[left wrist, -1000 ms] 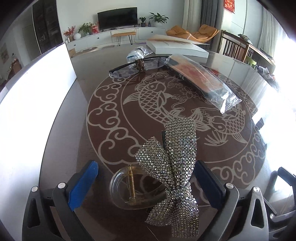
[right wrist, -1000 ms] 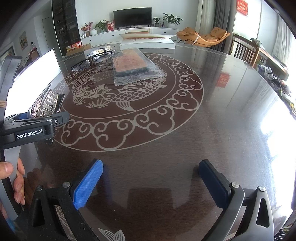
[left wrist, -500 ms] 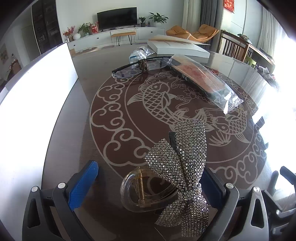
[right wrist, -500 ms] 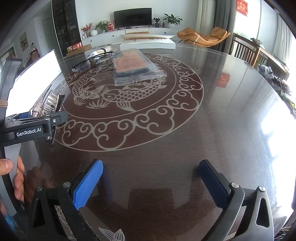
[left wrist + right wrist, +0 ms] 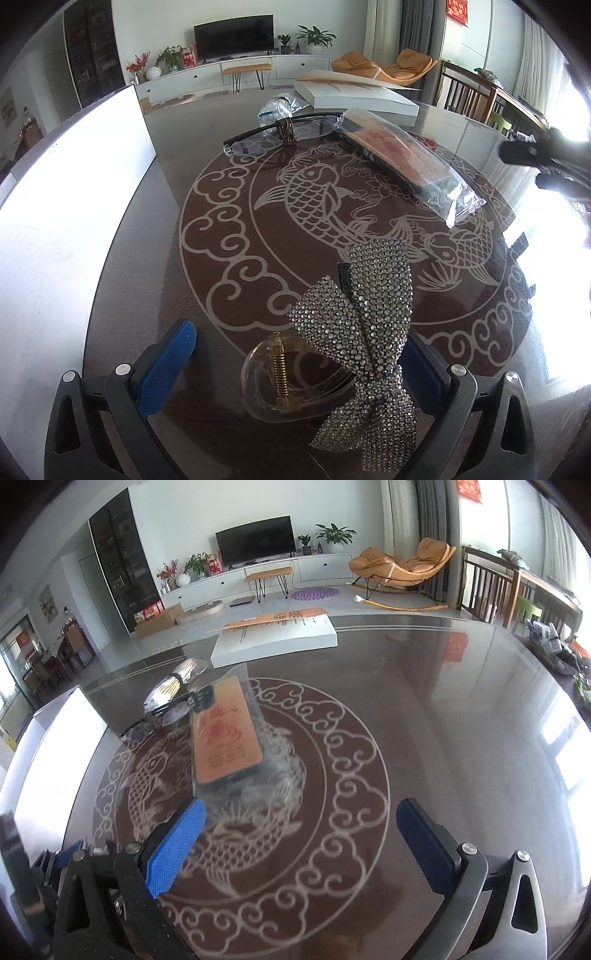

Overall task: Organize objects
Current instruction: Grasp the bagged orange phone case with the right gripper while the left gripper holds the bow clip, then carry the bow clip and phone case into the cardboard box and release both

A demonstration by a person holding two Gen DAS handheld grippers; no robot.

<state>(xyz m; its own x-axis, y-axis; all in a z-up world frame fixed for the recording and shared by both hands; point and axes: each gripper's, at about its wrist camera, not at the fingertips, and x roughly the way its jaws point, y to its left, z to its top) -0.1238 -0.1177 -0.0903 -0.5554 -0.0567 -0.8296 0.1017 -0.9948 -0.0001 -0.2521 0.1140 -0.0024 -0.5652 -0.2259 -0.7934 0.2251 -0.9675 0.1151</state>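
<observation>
Both jaws spread; rhinestone bow clip (image 5: 360,328) hides left gripper's (image 5: 299,362) right pad

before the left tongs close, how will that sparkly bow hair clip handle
The rhinestone bow hair clip probably feels light. Its clear claw looks rigid and smooth, so it may slip; the studded bow looks grippier but soft, likely flexing if squeezed.

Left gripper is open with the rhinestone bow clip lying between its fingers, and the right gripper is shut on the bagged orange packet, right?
Not quite. The right gripper is open and holds nothing; the bagged orange packet lies on the table ahead of its fingers, as the right wrist view shows. The left gripper is open, with the rhinestone bow clip lying between its fingers.
</observation>
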